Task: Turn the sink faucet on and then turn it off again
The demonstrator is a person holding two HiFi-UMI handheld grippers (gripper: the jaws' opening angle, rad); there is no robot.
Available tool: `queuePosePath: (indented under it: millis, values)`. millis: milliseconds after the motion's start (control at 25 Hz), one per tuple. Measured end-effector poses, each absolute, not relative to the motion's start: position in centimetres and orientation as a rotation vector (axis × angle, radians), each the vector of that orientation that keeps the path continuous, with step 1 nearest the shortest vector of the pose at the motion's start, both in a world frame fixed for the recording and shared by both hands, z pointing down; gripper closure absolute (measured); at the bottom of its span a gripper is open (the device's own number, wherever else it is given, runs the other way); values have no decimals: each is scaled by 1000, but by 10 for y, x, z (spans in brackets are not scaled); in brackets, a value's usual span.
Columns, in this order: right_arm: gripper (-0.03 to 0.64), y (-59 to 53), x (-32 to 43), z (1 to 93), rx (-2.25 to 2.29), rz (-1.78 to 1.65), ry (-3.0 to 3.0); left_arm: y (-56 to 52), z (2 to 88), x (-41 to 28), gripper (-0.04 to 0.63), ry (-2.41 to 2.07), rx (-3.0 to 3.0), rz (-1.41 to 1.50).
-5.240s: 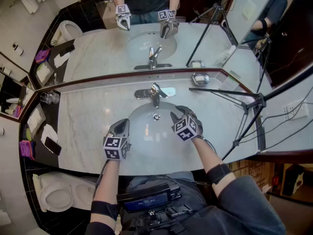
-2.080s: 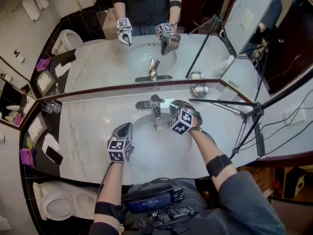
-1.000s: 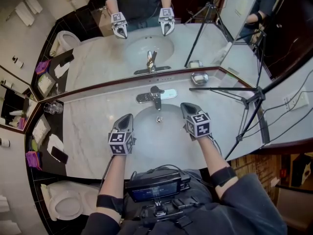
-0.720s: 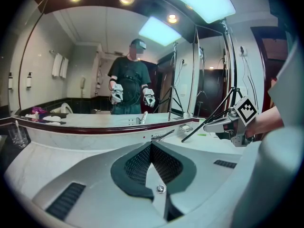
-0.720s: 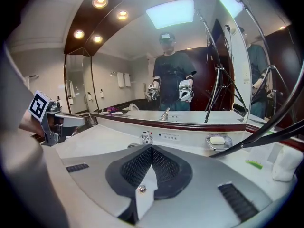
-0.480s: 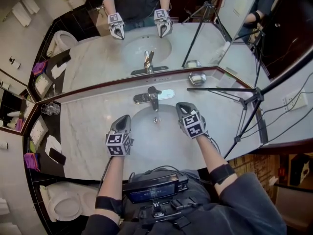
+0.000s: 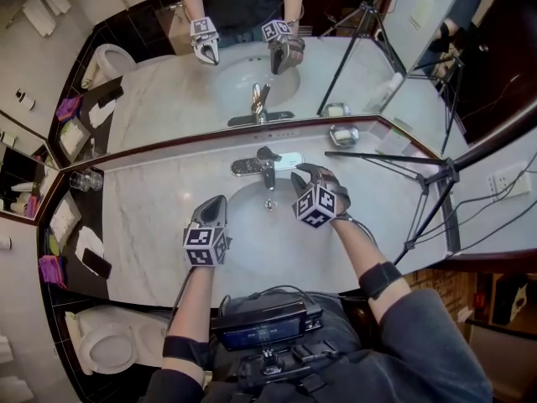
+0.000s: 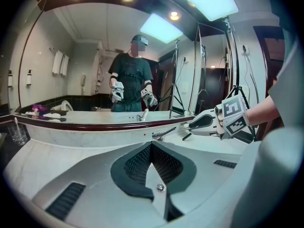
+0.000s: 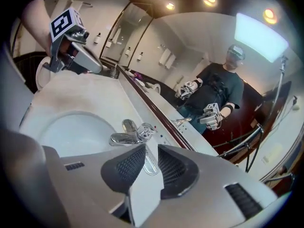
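Observation:
The chrome faucet (image 7: 267,169) stands behind the white sink basin (image 7: 252,233), its lever handle (image 7: 268,152) on top. No water shows at the spout. My right gripper (image 7: 300,177) is just right of the faucet, rolled on its side and pointing at it. Its jaws have just been opening and stand slightly apart with nothing between them. In the right gripper view the faucet (image 9: 128,136) lies just beyond the right gripper (image 9: 146,148). My left gripper (image 7: 216,201) hovers shut and empty over the basin's left rim. Its own view shows the left gripper (image 8: 151,144) closed.
A mirror backs the marble counter (image 7: 159,200). A metal soap dish (image 7: 344,134) and a black tripod (image 7: 424,179) stand at the right. A glass (image 7: 84,180) and a phone (image 7: 93,264) are at the left, with a toilet (image 7: 94,351) below.
My right gripper has moved left and forward to the faucet, rolled onto its side, and opened its jaws a little. The left gripper has stayed put.

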State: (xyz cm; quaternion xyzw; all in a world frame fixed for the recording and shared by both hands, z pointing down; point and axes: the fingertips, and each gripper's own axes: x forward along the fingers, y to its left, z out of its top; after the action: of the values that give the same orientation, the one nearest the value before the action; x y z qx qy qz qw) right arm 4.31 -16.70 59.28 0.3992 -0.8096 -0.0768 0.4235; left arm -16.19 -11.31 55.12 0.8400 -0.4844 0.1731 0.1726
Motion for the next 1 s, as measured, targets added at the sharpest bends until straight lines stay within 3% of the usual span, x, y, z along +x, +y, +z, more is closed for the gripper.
queuePosePath:
  millis: [80, 200, 720, 800, 1000]
  values:
    - [452, -173, 36, 597, 922, -255, -1998, -113, 553, -163, 595, -1375, 2376, 493]
    - [408, -184, 25, 602, 816, -338, -1963, -113, 557, -164, 595, -1374, 2368, 495]
    - [413, -209, -8, 625, 489, -699, -1774, -115, 564, -164, 595, -1371, 2349, 501]
    - [445, -208, -8, 632, 467, -723, -1756, -115, 566, -166, 595, -1375, 2342, 504]
    - [448, -211, -4, 638, 512, -828, -1698, -115, 573, -170, 595, -1377, 2328, 511]
